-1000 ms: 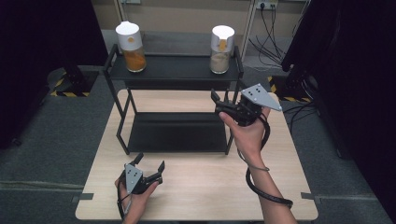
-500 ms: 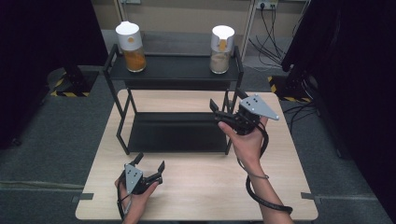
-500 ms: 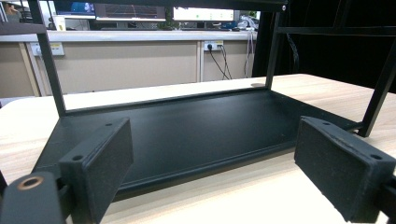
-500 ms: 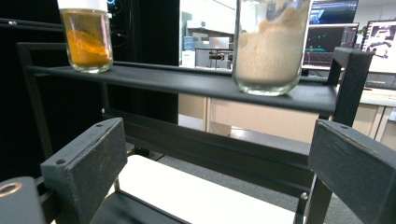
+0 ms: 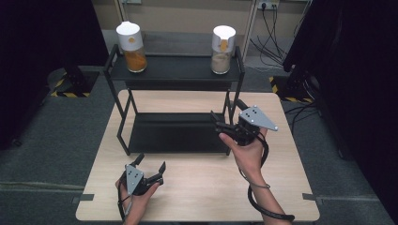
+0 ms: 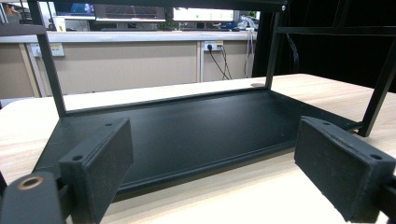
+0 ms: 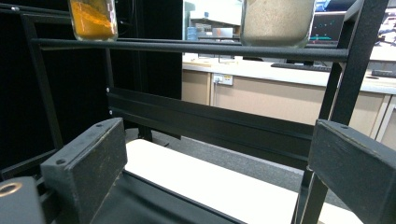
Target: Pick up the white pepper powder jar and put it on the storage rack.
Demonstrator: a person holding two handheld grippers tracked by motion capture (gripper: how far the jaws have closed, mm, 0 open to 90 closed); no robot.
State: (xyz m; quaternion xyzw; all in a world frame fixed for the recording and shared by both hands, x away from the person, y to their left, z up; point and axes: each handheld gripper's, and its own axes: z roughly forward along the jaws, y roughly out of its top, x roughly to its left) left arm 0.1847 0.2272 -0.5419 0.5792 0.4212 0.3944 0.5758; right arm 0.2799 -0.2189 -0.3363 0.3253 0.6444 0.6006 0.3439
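A black two-level metal rack stands on the wooden table. On its top shelf a white-lidded jar of orange powder stands at the left and a white-lidded jar of beige powder at the right. My right gripper is open, held in the air by the rack's front right post, empty. In the right gripper view both jars sit above the jaws. My left gripper rests open and empty near the table's front edge, facing the rack's lower shelf.
The rack's lower shelf is bare. Grey floor surrounds the table, with cables and a wall socket behind. Yellow-black hazard tape marks the floor at the left and right.
My right gripper has come down and toward the table's front, from beside the upper shelf to the rack's front right post. The left gripper has stayed put.
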